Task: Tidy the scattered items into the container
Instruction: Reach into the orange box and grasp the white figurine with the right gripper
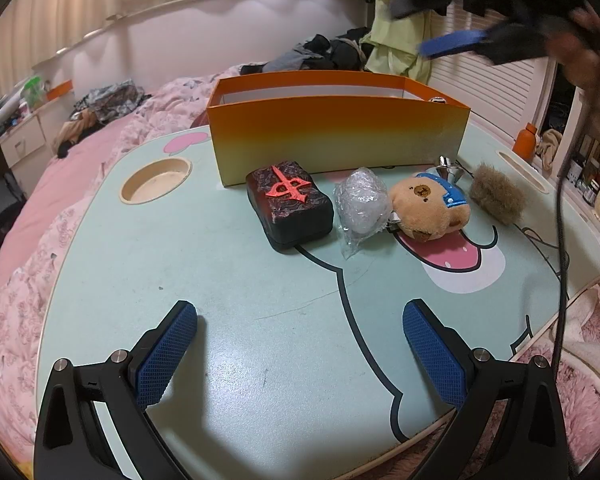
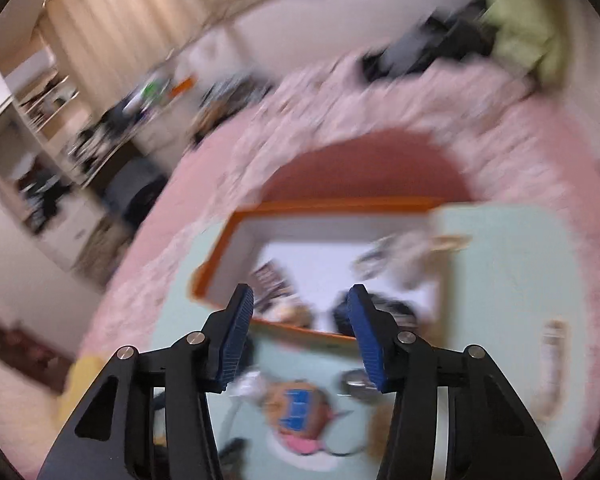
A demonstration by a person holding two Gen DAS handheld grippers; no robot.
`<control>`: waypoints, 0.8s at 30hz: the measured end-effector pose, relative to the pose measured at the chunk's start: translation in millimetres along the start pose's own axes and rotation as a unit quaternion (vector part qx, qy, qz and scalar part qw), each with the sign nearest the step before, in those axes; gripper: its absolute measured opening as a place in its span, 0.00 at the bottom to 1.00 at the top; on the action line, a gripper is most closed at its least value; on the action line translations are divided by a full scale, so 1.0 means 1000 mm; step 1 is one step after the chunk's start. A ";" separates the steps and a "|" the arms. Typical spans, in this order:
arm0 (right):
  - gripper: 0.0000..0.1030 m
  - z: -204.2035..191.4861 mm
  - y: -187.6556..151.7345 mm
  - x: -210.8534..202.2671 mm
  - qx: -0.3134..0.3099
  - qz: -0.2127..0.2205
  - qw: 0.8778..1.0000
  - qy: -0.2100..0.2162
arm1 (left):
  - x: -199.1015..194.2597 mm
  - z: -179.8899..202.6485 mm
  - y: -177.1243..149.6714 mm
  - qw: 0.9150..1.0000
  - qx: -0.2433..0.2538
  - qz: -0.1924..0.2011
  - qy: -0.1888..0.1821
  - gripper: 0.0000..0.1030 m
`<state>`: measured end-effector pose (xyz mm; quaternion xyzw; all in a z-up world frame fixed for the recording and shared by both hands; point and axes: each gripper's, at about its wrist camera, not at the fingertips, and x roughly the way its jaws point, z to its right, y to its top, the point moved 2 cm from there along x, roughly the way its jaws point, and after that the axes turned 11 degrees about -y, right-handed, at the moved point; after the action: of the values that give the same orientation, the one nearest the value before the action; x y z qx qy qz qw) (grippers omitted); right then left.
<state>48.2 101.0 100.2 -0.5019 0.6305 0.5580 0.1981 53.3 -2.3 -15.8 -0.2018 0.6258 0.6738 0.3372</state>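
The orange box point(image 1: 340, 136) stands at the back of the mint table. In front of it lie a dark block with a red character point(image 1: 290, 204), a clear plastic-wrapped bundle point(image 1: 362, 204), a bear plush with a blue cap point(image 1: 428, 208) and a brown fur ball point(image 1: 498, 194). A small metal piece point(image 1: 446, 168) lies behind the bear. My left gripper point(image 1: 300, 312) hovers low over the near table, open and empty. My right gripper point(image 1: 424, 26) is blurred, high above the box's right end. In the right wrist view, my right gripper point(image 2: 300, 296) stands open with nothing between its fingers, over the box point(image 2: 340, 204) and the bear point(image 2: 298, 408). Blurred items lie inside.
The table point(image 1: 220, 280) sits on a bed with pink bedding point(image 1: 60, 200) and has a round cup hole point(image 1: 156, 180) at the left. A black cable point(image 1: 560, 220) hangs down the right side. An orange bottle point(image 1: 526, 140) and a clothes pile point(image 1: 320, 52) lie beyond.
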 end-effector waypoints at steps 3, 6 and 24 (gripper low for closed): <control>0.49 -0.014 0.012 0.044 -0.003 -0.068 0.998 -0.002 | 0.000 0.000 0.000 1.000 0.000 0.000 0.000 1.00; 0.49 -0.023 0.016 0.079 -0.016 -0.113 0.993 -0.034 | 0.000 0.000 0.000 1.000 0.000 0.000 0.000 1.00; 0.35 0.014 0.015 0.090 0.023 -0.101 0.994 -0.025 | 0.001 -0.001 0.000 1.000 0.000 -0.001 -0.001 1.00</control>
<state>-6.6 74.5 31.4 -0.5443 0.5844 0.5325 0.2805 52.0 -2.6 -16.7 -0.2020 0.6251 0.6739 0.3382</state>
